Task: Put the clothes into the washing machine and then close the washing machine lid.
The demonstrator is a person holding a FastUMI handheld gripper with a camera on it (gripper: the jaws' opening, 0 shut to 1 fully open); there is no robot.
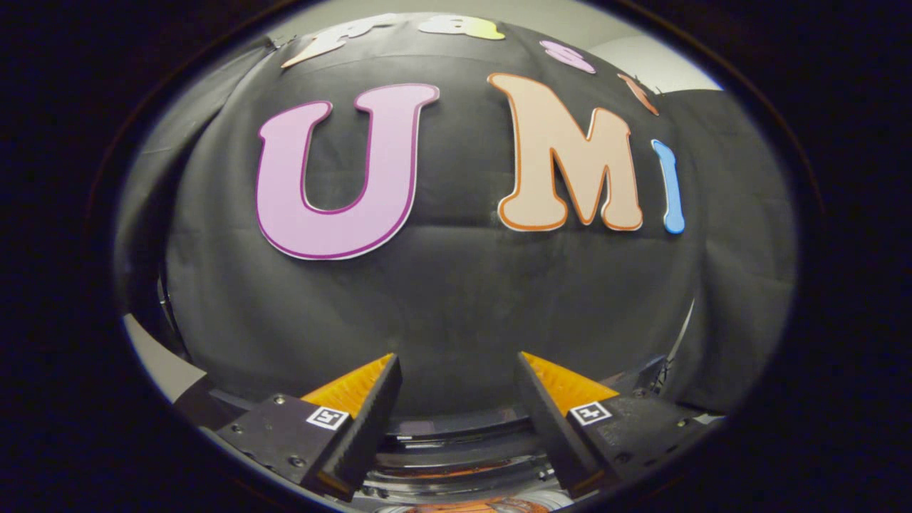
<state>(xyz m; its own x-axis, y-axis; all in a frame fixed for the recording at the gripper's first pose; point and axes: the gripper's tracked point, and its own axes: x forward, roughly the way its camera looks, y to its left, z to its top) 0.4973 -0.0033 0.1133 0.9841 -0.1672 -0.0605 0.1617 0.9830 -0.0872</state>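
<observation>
My gripper [458, 367] is open, its two fingers spread wide with nothing between them, pointed at the black cloth wall. Below and between the fingers lies the round rim of the washing machine [456, 445], a dark ring with a metal edge. A strip of orange cloth [456, 472] shows inside the opening under that rim. More orange cloth [491, 504] lies nearer to me, low between the finger bases. I cannot see the lid.
The black cloth wall [456, 299] hangs close behind the machine and drapes down both sides. A pale surface [160, 360] shows beside the left finger, and a dark bracket [652, 374] stands beyond the right finger.
</observation>
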